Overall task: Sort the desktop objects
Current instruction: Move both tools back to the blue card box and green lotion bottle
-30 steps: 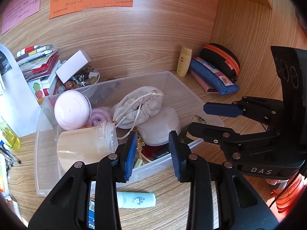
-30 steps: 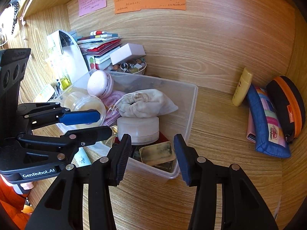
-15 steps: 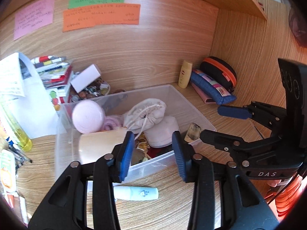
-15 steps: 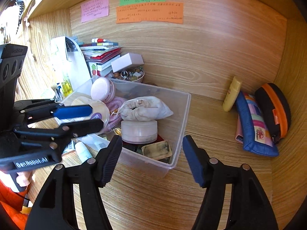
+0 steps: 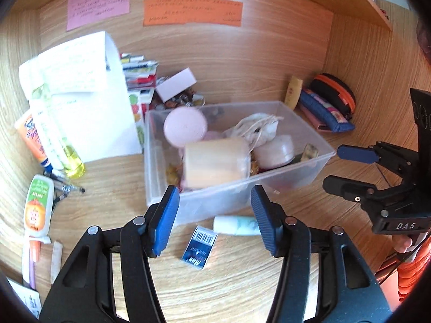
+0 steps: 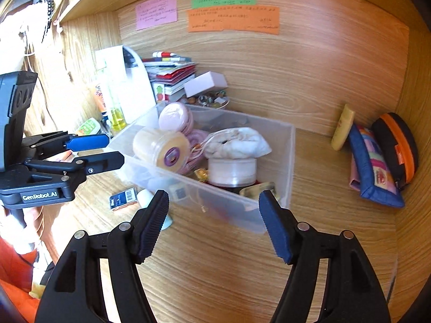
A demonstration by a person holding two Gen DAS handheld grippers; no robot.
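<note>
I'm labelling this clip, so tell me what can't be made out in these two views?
- Sticky notes: handwriting too small, both views.
- Clear bin bottom: hidden under the cloth pouch and jars.
- Bin contents: motion-blurred in the left wrist view.
- White tube: partly behind the left gripper finger.

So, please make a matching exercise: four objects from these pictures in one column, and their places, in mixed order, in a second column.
Objects:
1. white drawstring pouch
2. yellow tube
3. small blue box
4. orange note

Places:
A. stuck on the back wall
B. inside the clear bin
C. flat on the desk in front of the bin
D. leaning at the back wall, right of the bin

Pairs: 1-B, 2-D, 3-C, 4-A
</note>
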